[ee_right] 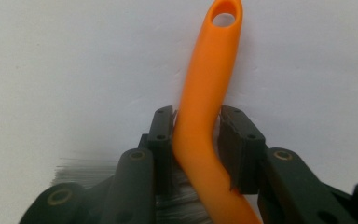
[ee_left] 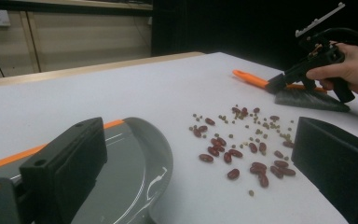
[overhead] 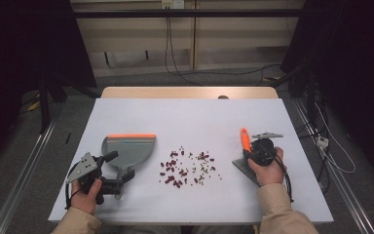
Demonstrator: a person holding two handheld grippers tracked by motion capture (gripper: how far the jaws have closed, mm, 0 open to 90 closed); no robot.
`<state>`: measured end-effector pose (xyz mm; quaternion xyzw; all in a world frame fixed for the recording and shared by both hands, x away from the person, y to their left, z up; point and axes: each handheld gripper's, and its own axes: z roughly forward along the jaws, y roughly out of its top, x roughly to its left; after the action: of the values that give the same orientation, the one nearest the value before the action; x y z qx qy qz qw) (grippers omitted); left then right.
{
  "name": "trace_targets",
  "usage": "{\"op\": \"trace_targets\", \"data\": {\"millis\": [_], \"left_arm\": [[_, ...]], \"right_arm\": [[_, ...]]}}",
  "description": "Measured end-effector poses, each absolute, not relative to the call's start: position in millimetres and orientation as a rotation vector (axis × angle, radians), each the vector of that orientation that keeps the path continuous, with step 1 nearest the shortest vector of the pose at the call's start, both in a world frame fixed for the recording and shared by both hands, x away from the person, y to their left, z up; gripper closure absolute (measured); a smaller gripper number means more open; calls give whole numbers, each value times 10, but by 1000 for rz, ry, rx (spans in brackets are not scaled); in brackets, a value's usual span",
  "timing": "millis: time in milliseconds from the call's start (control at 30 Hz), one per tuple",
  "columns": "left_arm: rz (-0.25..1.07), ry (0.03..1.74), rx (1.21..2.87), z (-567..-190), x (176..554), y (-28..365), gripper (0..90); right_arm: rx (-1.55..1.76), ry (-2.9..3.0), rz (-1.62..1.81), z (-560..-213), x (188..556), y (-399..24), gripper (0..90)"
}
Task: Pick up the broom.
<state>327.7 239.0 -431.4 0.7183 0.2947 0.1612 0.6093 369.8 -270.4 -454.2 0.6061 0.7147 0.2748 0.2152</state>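
text: none legible | labels: none | numbers: none

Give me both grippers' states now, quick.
Left gripper: open, jaws either side of the grey dustpan's handle.
Right gripper: closed on the brush's orange handle.

Overhead camera looks forward and down on the scattered beans [overhead: 189, 168]. Left gripper camera views those beans [ee_left: 242, 144] low, from their left. Right gripper camera looks closely down, right of them.
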Motion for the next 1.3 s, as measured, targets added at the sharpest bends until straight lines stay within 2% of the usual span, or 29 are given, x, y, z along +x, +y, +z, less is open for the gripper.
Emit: {"op": "trace_targets", "data": {"millis": [800,1300], "left_arm": [[378,697,1628,-4264,3273,2424,30],[375,710,1597,-4238,3255,2436,29]], "right_arm": [[1699,1952,763,-4524,3703,-2692,678],[1668,1849,978,-4335,3637,-2799,697]]}}
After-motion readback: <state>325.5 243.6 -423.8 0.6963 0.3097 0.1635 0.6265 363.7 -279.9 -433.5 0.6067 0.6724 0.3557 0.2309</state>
